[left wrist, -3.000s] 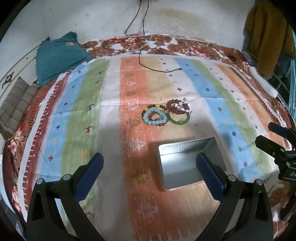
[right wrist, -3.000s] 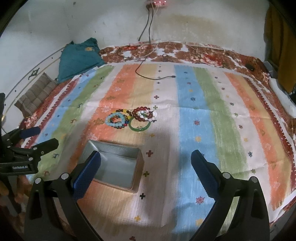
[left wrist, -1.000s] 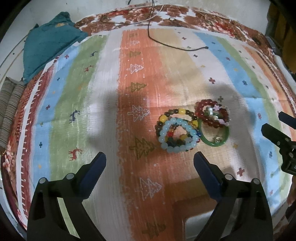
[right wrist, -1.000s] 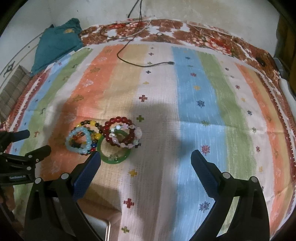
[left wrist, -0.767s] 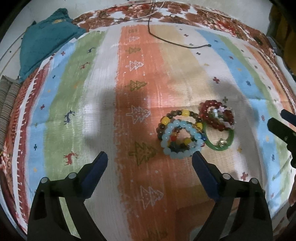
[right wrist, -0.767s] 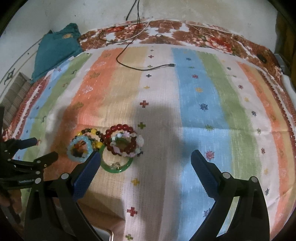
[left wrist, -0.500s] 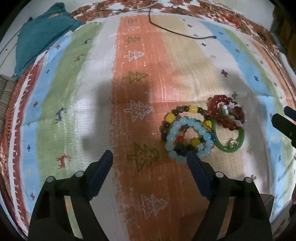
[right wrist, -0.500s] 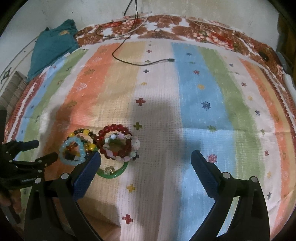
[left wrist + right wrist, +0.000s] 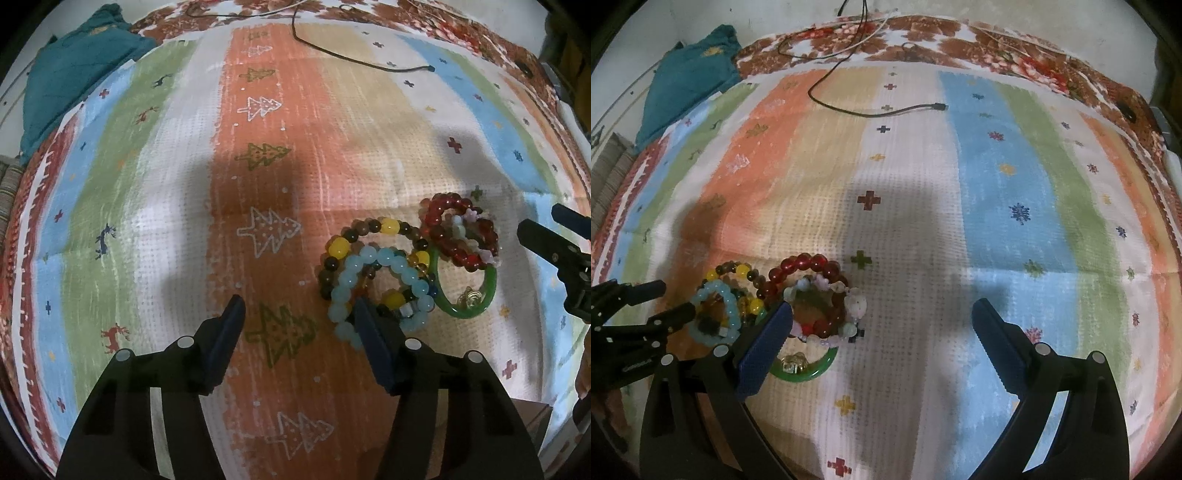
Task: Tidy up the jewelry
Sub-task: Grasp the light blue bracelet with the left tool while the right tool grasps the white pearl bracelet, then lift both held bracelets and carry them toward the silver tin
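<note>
A striped blanket (image 9: pixel 177 192) covers the bed, and the jewelry lies in one small heap on it — toward the near edge, about the middle of its width. The heap holds a pale blue bead bracelet (image 9: pixel 373 288), a brown and yellow bead bracelet (image 9: pixel 369 236) partly under it, a dark red bead bracelet (image 9: pixel 458 232) with a pale pink and white one lying on it, and a green bangle (image 9: pixel 476 299) with a small gold charm inside its ring. The bracelets touch and overlap one another.

The left gripper (image 9: pixel 299 314) is low over the blanket with its fingers apart, holding nothing; its right finger (image 9: pixel 373 343) sits over the near side of the pale blue bead bracelet, the other finger on bare cloth beside the heap. The right gripper (image 9: pixel 882 332) is wide open and empty — its left finger (image 9: pixel 764 347) overlaps the green bangle (image 9: pixel 809 369) and the edge of the dark red bead bracelet (image 9: pixel 805 266) in the right wrist view, while its other finger is well clear of the heap.

At the far edge of the bed a black cable (image 9: pixel 871 110) trails across the blanket, and a teal cloth (image 9: pixel 690 85) lies at the far left corner.
</note>
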